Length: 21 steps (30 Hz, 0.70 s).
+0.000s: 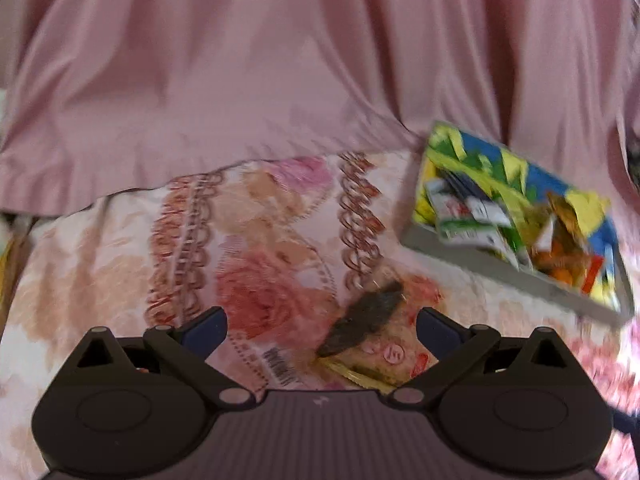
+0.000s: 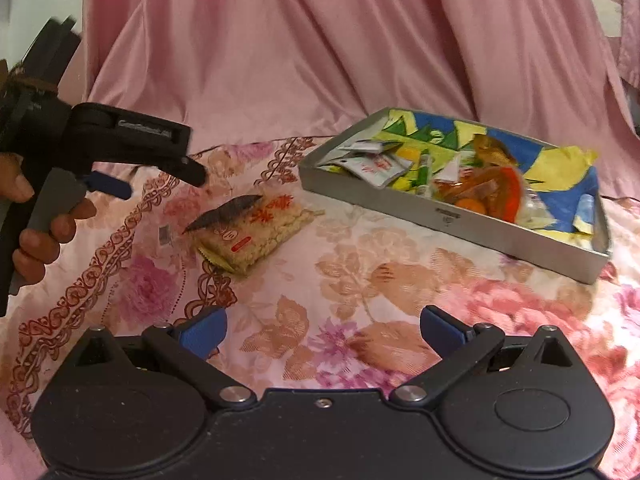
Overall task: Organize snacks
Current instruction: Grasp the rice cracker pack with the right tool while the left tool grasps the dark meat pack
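Note:
A clear packet of rice-cracker snack (image 2: 256,232) with a dark strip on top lies on the floral bedspread; in the left wrist view it (image 1: 368,336) sits just ahead of my open left gripper (image 1: 322,326). In the right wrist view the left gripper (image 2: 160,176) hovers open just left of and above the packet. A grey metal tray (image 2: 452,216) holds several snack packets on colourful paper; it also shows in the left wrist view (image 1: 500,272) at right. My right gripper (image 2: 323,330) is open and empty, over bare bedspread nearer than the packet and tray.
A pink satin curtain or sheet (image 2: 320,40) hangs behind the bed. The floral bedspread (image 2: 360,280) covers the whole surface. A person's hand (image 2: 36,232) holds the left gripper's handle at the left edge.

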Each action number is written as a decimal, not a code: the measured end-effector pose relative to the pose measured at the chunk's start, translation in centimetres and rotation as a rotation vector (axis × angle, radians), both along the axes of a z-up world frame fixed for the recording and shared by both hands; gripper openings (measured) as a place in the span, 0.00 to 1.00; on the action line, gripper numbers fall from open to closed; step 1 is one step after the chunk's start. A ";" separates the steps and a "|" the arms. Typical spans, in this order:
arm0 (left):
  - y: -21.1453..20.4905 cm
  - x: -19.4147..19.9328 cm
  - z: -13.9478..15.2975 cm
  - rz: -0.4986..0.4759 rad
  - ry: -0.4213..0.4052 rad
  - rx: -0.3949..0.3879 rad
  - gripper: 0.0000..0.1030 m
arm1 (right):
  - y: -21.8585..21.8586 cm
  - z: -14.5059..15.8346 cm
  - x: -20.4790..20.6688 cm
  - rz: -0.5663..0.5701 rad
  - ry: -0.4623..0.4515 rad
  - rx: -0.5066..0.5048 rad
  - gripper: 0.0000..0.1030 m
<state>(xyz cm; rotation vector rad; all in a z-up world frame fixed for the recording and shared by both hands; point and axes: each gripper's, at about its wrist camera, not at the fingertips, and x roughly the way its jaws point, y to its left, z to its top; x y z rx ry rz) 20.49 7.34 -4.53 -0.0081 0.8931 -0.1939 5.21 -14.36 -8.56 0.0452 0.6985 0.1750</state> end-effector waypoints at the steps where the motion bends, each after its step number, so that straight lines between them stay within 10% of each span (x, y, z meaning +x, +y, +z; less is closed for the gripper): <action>1: -0.4 0.2 -0.3 -0.020 0.003 0.013 1.00 | 0.5 -0.2 0.5 0.009 -0.001 -0.007 0.99; 13: -2.8 2.6 -3.8 -0.172 0.038 0.086 0.91 | 4.6 -2.3 4.9 0.130 -0.005 -0.061 0.99; 21: -0.9 4.1 -4.1 -0.130 0.097 -0.044 0.70 | 5.0 -3.1 7.0 0.124 -0.004 -0.039 0.99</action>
